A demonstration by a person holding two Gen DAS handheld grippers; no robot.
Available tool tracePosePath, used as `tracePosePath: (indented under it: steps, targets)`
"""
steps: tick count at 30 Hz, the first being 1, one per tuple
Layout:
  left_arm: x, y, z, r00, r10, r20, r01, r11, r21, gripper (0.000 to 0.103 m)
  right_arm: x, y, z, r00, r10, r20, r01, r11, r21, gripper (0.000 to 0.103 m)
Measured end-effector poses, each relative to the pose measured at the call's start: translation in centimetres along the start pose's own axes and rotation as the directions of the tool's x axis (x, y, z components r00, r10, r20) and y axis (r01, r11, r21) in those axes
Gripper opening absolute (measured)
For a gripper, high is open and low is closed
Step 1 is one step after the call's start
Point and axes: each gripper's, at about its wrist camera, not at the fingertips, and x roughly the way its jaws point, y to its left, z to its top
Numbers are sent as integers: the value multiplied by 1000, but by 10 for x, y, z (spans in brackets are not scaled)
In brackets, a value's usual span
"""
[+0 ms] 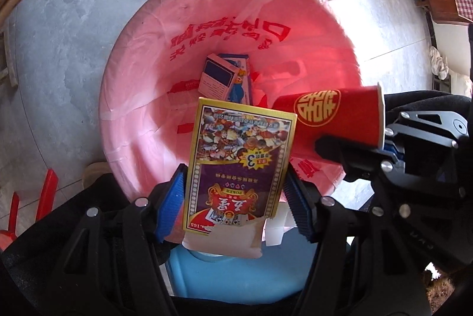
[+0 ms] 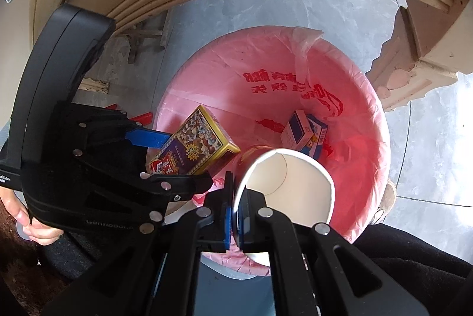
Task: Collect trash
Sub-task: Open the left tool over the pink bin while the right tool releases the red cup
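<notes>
Left gripper pinches the yellow-bordered cardboard poker box, long axis pointing down into the pink plastic-lined bin. Right gripper clamps the red paper cup's rim, base aimed into the bin.

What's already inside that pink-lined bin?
At the bottom of the bin lies a small blue and white carton on the pink bag. The held card box and red cup hide part of the bottom.
</notes>
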Motion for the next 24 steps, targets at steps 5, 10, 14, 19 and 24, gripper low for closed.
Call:
tracePosePath:
  steps: [5, 10, 14, 19, 24]
  targets:
    - [2, 4, 4, 1000, 3, -11, -3, 1000, -27, 63, 0, -7, 1, 1000, 3, 11, -3, 1000, 24, 5]
    - [-4, 6, 4, 1000, -11, 1, 11, 1000, -25, 71, -2, -9, 2, 1000, -8, 14, 8, 1000, 24, 5]
    - [-4, 9, 6, 1000, -3, 1, 3, 999, -41, 78, -2, -10, 3, 1000, -25, 12, 25, 999, 33, 17]
    - [-4, 12, 7, 1000, 14, -1, -14, 998, -59, 78, -8, -14, 2, 998, -50, 31, 49, 998, 49, 52]
    - [-4, 13, 6, 999, 33, 2, -33, 998, -51, 79, -9, -13, 2, 998, -49, 30, 48, 998, 45, 54]
